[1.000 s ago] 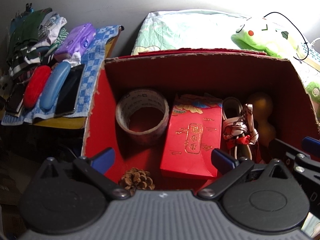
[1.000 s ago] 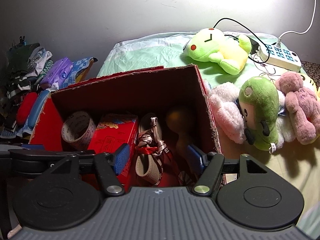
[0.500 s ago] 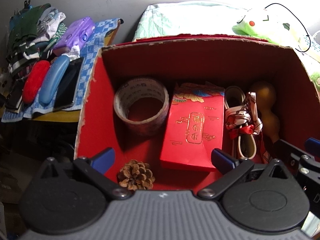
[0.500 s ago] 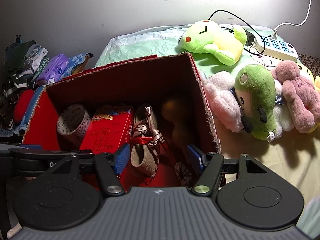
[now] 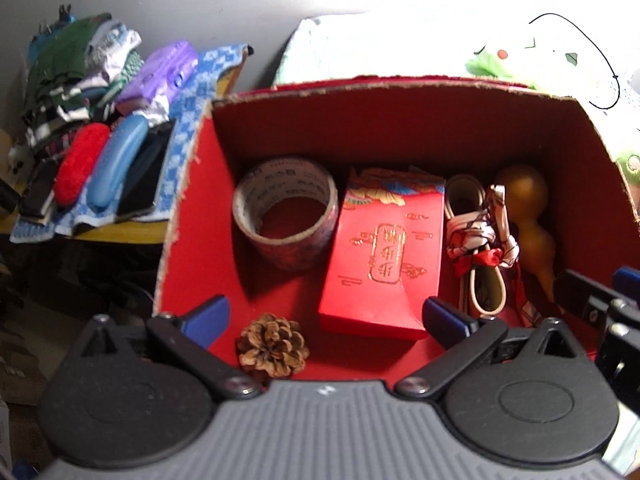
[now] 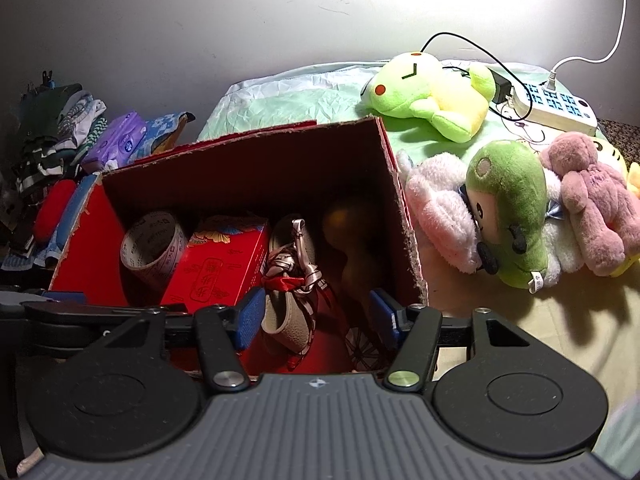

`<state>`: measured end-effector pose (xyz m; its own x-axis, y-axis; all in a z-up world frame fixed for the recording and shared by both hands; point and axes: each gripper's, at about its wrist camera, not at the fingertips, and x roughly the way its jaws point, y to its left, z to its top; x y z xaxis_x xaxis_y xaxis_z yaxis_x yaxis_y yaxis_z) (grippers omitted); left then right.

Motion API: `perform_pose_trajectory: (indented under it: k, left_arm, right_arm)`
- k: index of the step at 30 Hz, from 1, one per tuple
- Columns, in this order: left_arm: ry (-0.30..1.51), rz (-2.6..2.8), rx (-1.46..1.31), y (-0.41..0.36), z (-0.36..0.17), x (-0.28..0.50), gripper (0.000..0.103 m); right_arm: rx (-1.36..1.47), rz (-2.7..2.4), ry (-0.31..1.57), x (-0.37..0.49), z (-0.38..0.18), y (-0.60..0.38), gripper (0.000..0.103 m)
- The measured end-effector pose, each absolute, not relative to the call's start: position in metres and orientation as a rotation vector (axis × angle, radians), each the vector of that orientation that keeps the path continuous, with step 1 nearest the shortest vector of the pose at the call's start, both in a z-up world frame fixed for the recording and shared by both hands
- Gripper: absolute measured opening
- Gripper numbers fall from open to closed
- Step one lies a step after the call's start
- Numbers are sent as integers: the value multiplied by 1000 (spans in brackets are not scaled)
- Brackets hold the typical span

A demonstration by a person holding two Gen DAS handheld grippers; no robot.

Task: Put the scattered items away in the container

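A red cardboard box [image 5: 400, 85] holds a tape roll [image 5: 286, 216], a red gift packet [image 5: 384, 256], a beige strap tied with a patterned scarf [image 5: 482, 248], a brown gourd [image 5: 528, 216] and a pine cone [image 5: 274, 346]. My left gripper [image 5: 325, 316] hangs open over the box's near side, above the pine cone and the packet's edge, gripping nothing. My right gripper [image 6: 316, 315] hovers over the box's right end [image 6: 400, 200]. Its jaws are closing, with the strap [image 6: 294, 280] seen below between them and the pads touching nothing.
Left of the box, a checked cloth [image 5: 188, 128] carries a red case, a blue case, a phone and a purple tissue pack beside folded clothes. On the bed to the right lie plush toys [image 6: 508, 216], a green frog toy [image 6: 432, 96] and a power strip [image 6: 556, 108] with cables.
In the left wrist view the box sits slightly higher and larger, and more of the pine cone shows. The right gripper's jaws have narrowed a little. Nothing was picked up or released.
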<state>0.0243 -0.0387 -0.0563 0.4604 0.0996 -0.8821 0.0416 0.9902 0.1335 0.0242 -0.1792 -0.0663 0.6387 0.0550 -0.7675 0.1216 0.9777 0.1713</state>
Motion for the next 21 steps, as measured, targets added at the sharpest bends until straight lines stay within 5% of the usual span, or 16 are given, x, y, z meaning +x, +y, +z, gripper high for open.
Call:
perform_pose_trajectory:
  k: [21]
  left_arm:
    - [1059,26,136,-43,-31,4,102]
  right_arm:
    - [171,-20,835,3,-39,-178,66]
